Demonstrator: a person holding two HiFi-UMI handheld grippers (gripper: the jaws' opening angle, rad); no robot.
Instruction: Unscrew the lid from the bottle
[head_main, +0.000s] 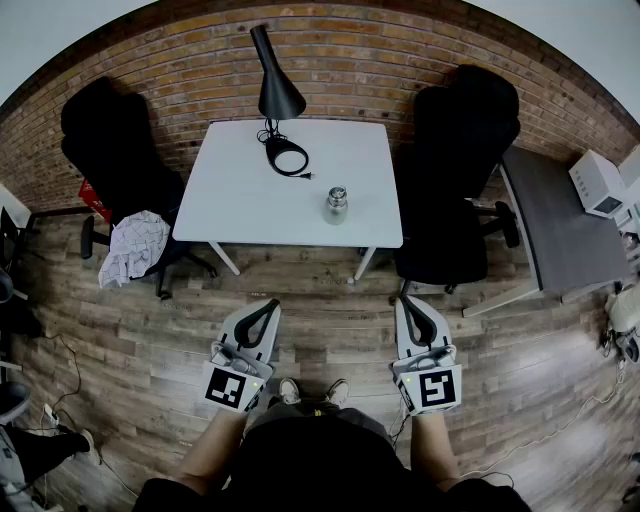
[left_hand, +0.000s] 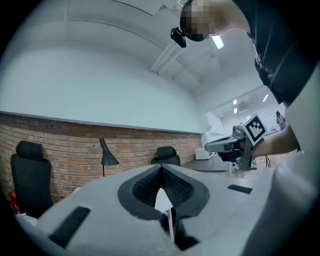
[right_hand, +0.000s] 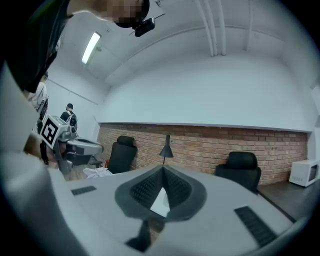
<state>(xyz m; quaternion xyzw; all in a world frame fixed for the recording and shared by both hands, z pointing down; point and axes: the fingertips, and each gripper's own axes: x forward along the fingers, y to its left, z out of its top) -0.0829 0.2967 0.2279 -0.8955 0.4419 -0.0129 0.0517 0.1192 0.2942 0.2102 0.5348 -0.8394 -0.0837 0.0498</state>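
Left tool (head_main: 270, 306) and right tool (head_main: 409, 303), closed, empty, well apart from bottle (head_main: 336, 205)

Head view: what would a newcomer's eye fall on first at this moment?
A white table stands against the brick wall. On it are a small metal bottle near the front edge and a black lamp at the back. Nearer the camera, the left hand-held gripper and the right hand-held gripper are both shut and empty, held over the wood floor short of the table.
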